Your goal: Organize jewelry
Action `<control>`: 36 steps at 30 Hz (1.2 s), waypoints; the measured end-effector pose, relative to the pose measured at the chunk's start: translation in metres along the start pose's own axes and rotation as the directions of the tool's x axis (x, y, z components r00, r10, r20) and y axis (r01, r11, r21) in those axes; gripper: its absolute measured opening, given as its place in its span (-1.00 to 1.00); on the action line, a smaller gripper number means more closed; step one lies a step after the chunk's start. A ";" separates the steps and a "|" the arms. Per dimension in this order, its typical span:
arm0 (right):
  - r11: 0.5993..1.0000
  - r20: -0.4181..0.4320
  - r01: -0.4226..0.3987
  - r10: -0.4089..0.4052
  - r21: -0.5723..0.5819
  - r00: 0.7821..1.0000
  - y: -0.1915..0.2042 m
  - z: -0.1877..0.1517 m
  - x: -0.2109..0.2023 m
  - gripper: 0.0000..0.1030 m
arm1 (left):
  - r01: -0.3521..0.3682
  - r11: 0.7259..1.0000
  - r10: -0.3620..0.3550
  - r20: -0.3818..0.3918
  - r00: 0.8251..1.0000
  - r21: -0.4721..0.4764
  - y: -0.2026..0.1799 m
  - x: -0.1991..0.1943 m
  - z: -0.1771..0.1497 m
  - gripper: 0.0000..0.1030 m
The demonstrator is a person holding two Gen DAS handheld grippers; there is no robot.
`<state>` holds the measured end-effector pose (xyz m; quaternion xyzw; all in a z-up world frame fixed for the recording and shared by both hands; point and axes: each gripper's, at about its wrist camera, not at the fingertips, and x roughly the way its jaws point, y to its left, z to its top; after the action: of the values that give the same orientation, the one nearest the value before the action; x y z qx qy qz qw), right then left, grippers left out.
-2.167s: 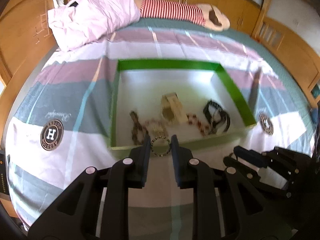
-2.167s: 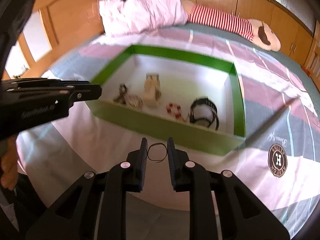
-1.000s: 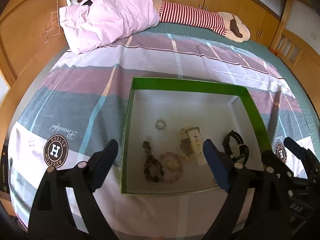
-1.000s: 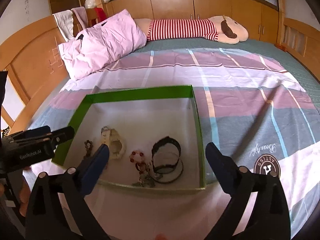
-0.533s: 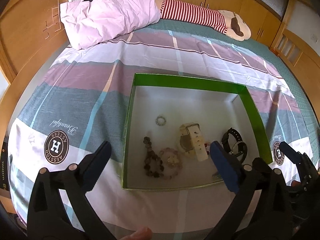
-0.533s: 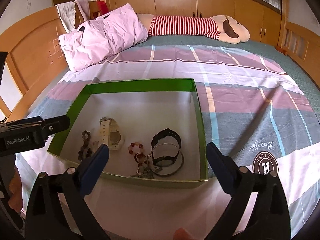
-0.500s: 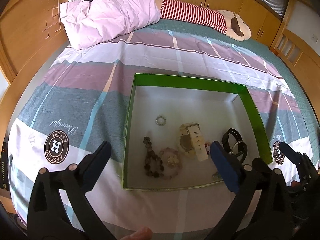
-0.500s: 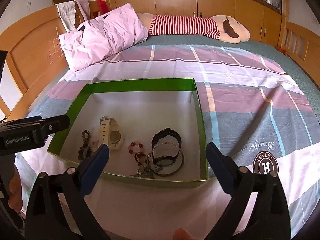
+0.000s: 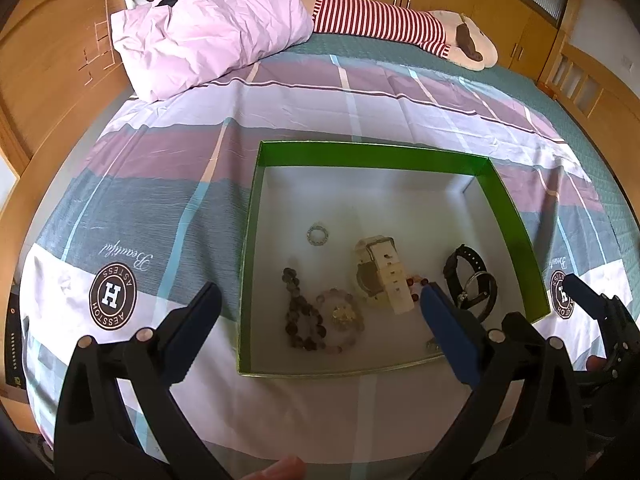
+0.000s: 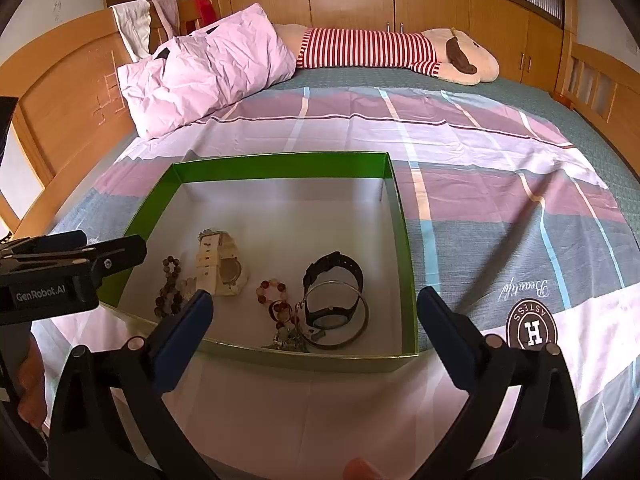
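Jewelry lies inside the green box [image 9: 516,216] on the bed [image 9: 168,184]: cream watch [image 9: 384,276], black watch [image 10: 334,276], beaded bracelets (possibly three). Left gripper [image 9: 316,312] and right gripper [image 10: 314,316] hover with jaws spread wide, holding nothing.

box [image 9: 516,216] on bed [image 9: 160,184] | watches [image 9: 384,276], bracelets [image 9: 304,316] in box | pillow [image 9: 208,28] behind

The green box [image 9: 516,216] is bare across its far half (jewelry [image 9: 340,304] crowds the near wall).
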<state>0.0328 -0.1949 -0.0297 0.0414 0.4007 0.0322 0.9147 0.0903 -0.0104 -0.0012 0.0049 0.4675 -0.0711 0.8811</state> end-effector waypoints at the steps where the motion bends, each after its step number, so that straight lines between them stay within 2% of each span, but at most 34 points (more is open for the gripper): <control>1: 1.000 0.001 0.003 -0.003 -0.005 1.000 0.001 -0.001 0.000 0.97 | -0.001 1.000 0.001 -0.002 1.000 0.002 0.000 0.001 0.000 0.96; 15: 1.000 0.003 0.014 -0.014 -0.023 1.000 0.004 -0.002 0.000 0.97 | -0.033 0.999 0.033 -0.003 0.999 0.044 -0.008 0.003 -0.002 0.96; 36: 1.000 -0.007 0.011 -0.011 -0.028 1.000 0.006 -0.006 0.003 0.97 | -0.022 0.999 0.023 -0.016 1.000 0.049 -0.009 0.005 -0.003 0.96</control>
<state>0.0302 -0.1888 -0.0348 0.0262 0.4037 0.0330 0.9139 0.0893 -0.0199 -0.0063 0.0324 0.4726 -0.0726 0.8777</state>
